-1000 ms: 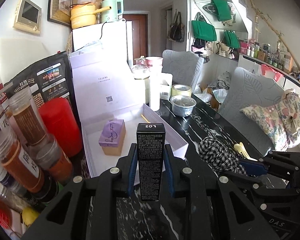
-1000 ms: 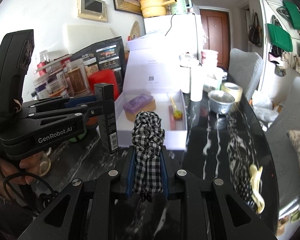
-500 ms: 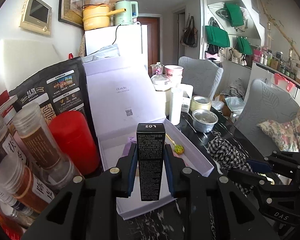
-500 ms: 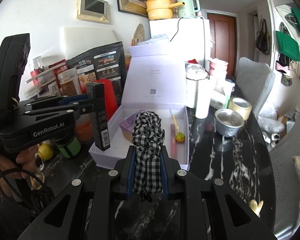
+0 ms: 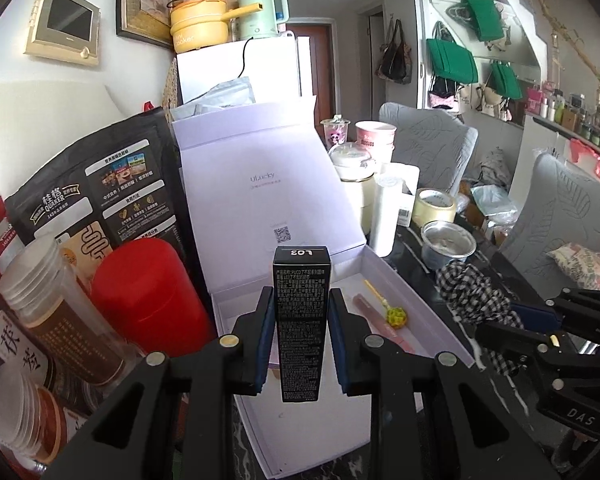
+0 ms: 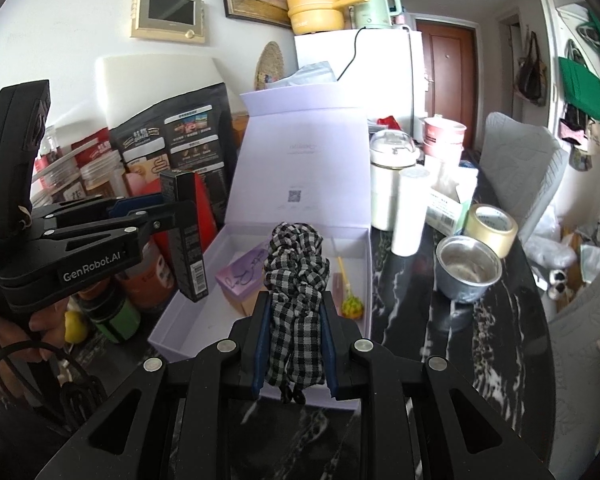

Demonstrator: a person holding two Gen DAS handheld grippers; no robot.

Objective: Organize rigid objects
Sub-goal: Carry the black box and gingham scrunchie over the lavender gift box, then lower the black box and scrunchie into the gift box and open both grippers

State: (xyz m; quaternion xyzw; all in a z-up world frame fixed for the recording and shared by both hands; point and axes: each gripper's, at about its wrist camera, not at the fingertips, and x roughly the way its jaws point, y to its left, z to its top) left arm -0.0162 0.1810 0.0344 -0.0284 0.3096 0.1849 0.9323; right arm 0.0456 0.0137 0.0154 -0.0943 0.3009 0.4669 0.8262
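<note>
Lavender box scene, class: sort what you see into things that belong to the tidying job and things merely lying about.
Part of the job:
- open lavender box
- black carton, shut in the left gripper
- checked scrunchie, shut in the right gripper
- purple soap box and yellow-tipped stick, both inside the box

Lying about:
- red canister
- tape roll
- metal cup
- oats bag

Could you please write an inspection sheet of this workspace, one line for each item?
Surface: black marbled table, crowded along the wall side.
Job's things: open lilac box holds a purple block, a pink stick and a yellow-green ball pick.
Clutter: red canister, jars, oats bag, tape roll, metal bowl.
Grippers: left gripper shut on black carton; right gripper shut on checkered scrunchie.
Cables: black cord on the fridge.
Surroundings: grey chairs, green bags.
</note>
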